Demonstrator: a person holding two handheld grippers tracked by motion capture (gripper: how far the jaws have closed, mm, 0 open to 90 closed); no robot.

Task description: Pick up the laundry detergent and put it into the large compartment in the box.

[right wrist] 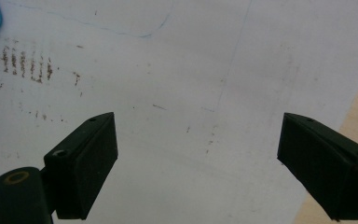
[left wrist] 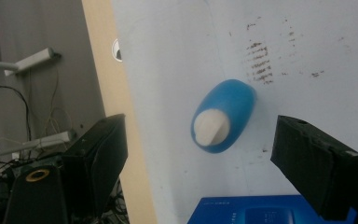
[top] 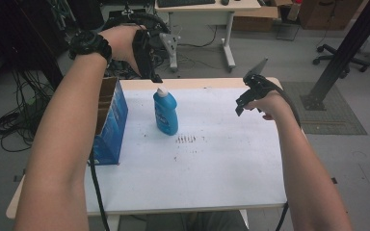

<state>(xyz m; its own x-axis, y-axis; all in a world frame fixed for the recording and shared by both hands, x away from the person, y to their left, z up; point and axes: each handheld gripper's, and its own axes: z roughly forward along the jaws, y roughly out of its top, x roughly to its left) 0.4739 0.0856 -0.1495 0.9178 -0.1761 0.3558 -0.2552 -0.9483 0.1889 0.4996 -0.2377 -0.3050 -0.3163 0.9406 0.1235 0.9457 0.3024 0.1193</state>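
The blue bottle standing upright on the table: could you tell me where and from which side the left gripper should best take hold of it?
Grip the blue bottle at its narrow shoulder just below the white cap, coming straight down from above. It stands upright, and the open left gripper already frames the cap; closing across the flattened body's thin side looks surest.

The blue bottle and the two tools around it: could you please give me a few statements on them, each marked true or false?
1. The blue bottle stands upright on the table. True.
2. The left tool is clamped on the bottle's cap. False: in the left gripper view it hangs above the white cap, jaws apart and touching nothing.
3. The right tool holds a sponge. False: its jaws stand open over bare table.
4. A blue box stands at the table's left edge, beside the bottle. True.
5. The bottle lies inside the box. False: it stands apart from it.
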